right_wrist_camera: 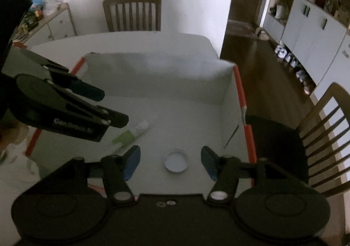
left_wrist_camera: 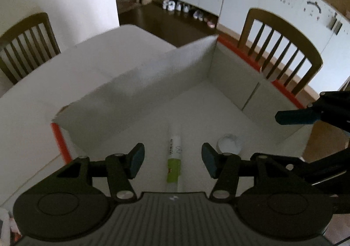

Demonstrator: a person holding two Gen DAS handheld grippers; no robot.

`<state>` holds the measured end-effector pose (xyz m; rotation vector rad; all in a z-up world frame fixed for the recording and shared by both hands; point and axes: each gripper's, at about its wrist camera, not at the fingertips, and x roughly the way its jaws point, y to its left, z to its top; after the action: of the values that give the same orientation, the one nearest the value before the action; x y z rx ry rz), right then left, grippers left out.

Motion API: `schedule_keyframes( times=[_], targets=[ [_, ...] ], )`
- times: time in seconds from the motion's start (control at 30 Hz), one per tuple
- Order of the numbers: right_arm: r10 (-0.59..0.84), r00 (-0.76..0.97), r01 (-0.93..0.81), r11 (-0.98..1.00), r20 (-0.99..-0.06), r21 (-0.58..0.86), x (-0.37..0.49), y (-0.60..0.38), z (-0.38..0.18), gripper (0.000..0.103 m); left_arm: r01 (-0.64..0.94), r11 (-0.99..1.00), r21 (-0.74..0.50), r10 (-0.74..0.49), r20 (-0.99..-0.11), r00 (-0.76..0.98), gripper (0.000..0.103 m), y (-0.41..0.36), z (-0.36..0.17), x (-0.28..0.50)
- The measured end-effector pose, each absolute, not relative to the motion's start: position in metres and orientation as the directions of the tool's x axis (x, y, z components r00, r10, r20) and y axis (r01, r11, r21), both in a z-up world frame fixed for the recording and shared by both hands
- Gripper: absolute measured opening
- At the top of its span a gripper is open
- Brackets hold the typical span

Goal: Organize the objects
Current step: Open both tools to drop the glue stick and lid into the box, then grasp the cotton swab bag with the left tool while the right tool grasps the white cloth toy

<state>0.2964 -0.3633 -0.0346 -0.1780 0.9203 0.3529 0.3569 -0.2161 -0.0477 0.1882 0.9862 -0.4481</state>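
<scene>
Both matte black plastic tongs (left_wrist_camera: 172, 159) (right_wrist_camera: 170, 161) carry dark teal rubber pads (left_wrist_camera: 137, 158), silver pivot screws, round housings and a ribbed grey body.

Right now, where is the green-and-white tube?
The tube lies flat on the floor of the white box, below the open left hand-held gripper in the left wrist view, with a small round lid to its right.

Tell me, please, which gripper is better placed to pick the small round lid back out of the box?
Right, probably: the right gripper hangs open directly above the round lid, while the left gripper is over the tube.
</scene>
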Motion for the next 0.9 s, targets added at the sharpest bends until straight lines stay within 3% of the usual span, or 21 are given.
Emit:
schedule_keyframes(
  times=[0.5, 0.8, 0.9],
  targets=[
    [0.302, 0.602, -0.437, 0.899, -0.739, 0.012, 0.242, -0.330, 0.006, 0.061, 0.417, 0.906, -0.068, -0.333, -0.722, 0.607, 0.056, -0.158, 0.008, 0.271],
    [0.335, 0.599, -0.450, 0.892, -0.728, 0.040, 0.207, -0.282, 0.006, 0.069, 0.356, 0.930, -0.097, -0.317, -0.705, 0.635, 0.056, -0.096, 0.006, 0.218],
    [0.343, 0.587, -0.445, 0.893, -0.733, 0.061, 0.197, -0.266, 0.002, 0.075, 0.343, 0.935, -0.086, -0.303, -0.696, 0.651, 0.069, -0.075, 0.004, 0.204]
  ],
)
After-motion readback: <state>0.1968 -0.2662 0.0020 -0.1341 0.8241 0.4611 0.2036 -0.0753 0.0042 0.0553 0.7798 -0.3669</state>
